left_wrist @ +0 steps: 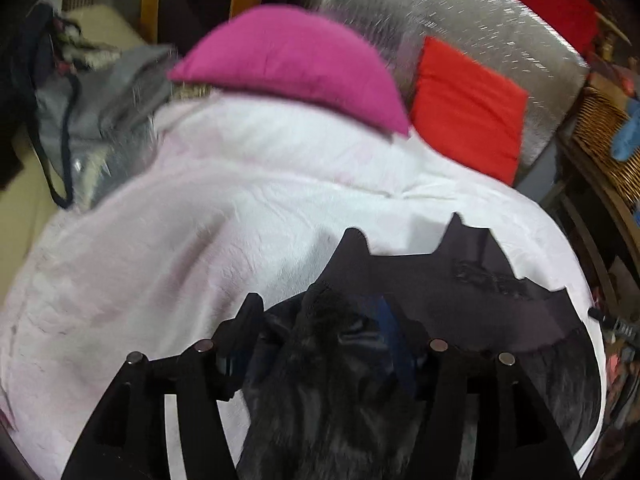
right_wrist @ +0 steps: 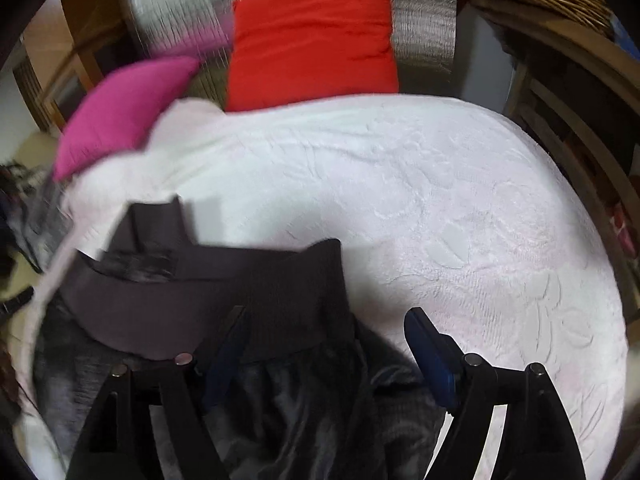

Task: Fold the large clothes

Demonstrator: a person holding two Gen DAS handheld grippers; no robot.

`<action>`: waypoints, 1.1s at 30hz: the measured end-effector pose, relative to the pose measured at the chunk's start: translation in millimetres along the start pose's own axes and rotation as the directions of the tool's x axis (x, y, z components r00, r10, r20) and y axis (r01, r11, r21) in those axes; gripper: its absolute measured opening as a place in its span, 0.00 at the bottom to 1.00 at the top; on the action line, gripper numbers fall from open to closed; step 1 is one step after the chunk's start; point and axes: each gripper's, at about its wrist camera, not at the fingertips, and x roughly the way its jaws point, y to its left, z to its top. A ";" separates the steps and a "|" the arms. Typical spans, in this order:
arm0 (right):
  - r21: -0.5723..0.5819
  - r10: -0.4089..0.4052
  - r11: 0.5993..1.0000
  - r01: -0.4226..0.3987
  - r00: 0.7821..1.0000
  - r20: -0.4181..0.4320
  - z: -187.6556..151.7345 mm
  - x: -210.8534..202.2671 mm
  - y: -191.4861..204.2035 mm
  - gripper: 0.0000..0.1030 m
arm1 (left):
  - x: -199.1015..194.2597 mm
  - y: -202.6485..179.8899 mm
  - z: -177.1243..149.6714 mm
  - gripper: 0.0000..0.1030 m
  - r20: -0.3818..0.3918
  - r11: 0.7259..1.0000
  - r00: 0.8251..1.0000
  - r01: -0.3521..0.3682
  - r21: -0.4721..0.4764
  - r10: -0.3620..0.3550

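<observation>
One dark garment, two cushions, two grippers over a white bedcover.

The dark garment [right_wrist: 224, 280] lies on the white bedcover [right_wrist: 460, 220] – its broad waistband at about 10 o'clock from the right gripper [right_wrist: 324, 344], whose jaws stand released with cloth beneath them. The left gripper [left_wrist: 324, 344] is likewise unclenched, fabric bunched between its fingers. One pink cushion [left_wrist: 288, 64] and one red cushion [right_wrist: 312, 40] rest at 12 o'clock – a wicker basket [left_wrist: 604, 140] at 3 o'clock holds something blue.
</observation>
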 end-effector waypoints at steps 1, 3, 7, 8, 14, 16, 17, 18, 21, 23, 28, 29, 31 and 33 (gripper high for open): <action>0.006 0.012 1.000 -0.012 1.000 0.008 -2.4 -11.0 2.8 0.80 | -7.5 -0.8 -2.5 0.59 0.005 1.000 1.000 0.006 0.008 -0.006; 0.003 0.055 0.998 -0.055 0.998 0.020 -7.8 -26.4 10.9 0.79 | -22.1 -1.4 -9.5 0.59 0.016 0.999 0.999 0.035 0.006 -0.035; 0.006 0.180 0.984 -0.181 0.983 0.027 -28.4 -56.2 25.6 0.80 | -41.0 -6.0 -27.5 0.59 0.028 0.997 0.997 0.077 0.000 -0.077; 0.015 0.211 0.977 -0.211 0.977 0.025 -35.6 -62.3 29.8 0.80 | -45.1 -7.7 -33.7 0.59 0.029 0.996 0.996 0.084 -0.005 -0.084; 0.065 0.319 0.946 -0.318 0.948 -0.003 -67.0 -60.5 37.5 0.80 | -49.2 -21.3 -60.8 0.59 0.015 0.991 0.990 0.137 0.009 -0.137; 0.082 0.295 0.953 -0.293 0.955 -0.019 -74.4 -50.2 31.1 0.80 | -42.9 -26.9 -69.5 0.60 -0.002 0.991 0.991 0.134 0.022 -0.134; 0.101 0.281 0.956 -0.276 0.959 -0.036 -78.4 -41.1 24.3 0.80 | -33.7 -29.9 -74.3 0.60 -0.027 0.992 0.992 0.122 0.032 -0.121; 0.132 0.247 0.962 -0.239 0.968 -0.050 -82.2 -29.2 13.3 0.80 | -26.4 -30.8 -78.3 0.60 -0.049 0.993 0.993 0.112 0.036 -0.110; 0.227 0.221 0.953 -0.201 0.973 -0.067 -90.1 -11.9 -13.5 0.79 | 5.3 -25.8 -90.3 0.60 -0.142 0.999 0.989 0.032 0.030 -0.027; 0.251 0.243 0.941 -0.226 0.969 -0.039 -90.9 -15.9 -20.1 0.78 | 6.8 -23.1 -93.0 0.60 -0.134 0.999 0.991 0.026 0.032 -0.022; 0.169 0.255 0.952 -0.256 0.967 0.031 -81.5 -41.0 2.6 0.79 | -15.6 -29.3 -84.3 0.60 -0.078 0.999 0.997 0.031 0.030 -0.029; 0.156 0.273 0.948 -0.276 0.961 0.041 -79.1 -43.7 7.4 0.79 | -20.0 -32.8 -82.7 0.60 -0.066 0.999 0.997 0.030 0.035 -0.028; 0.125 0.326 0.936 -0.328 0.945 0.042 -76.9 -42.1 20.3 0.79 | -23.8 -39.4 -81.4 0.60 -0.055 0.998 0.998 0.029 0.047 -0.026; 0.124 0.324 0.939 -0.321 0.946 -0.002 -79.0 -27.5 23.9 0.79 | -26.4 -47.0 -83.2 0.60 -0.047 0.997 0.998 0.040 0.059 -0.037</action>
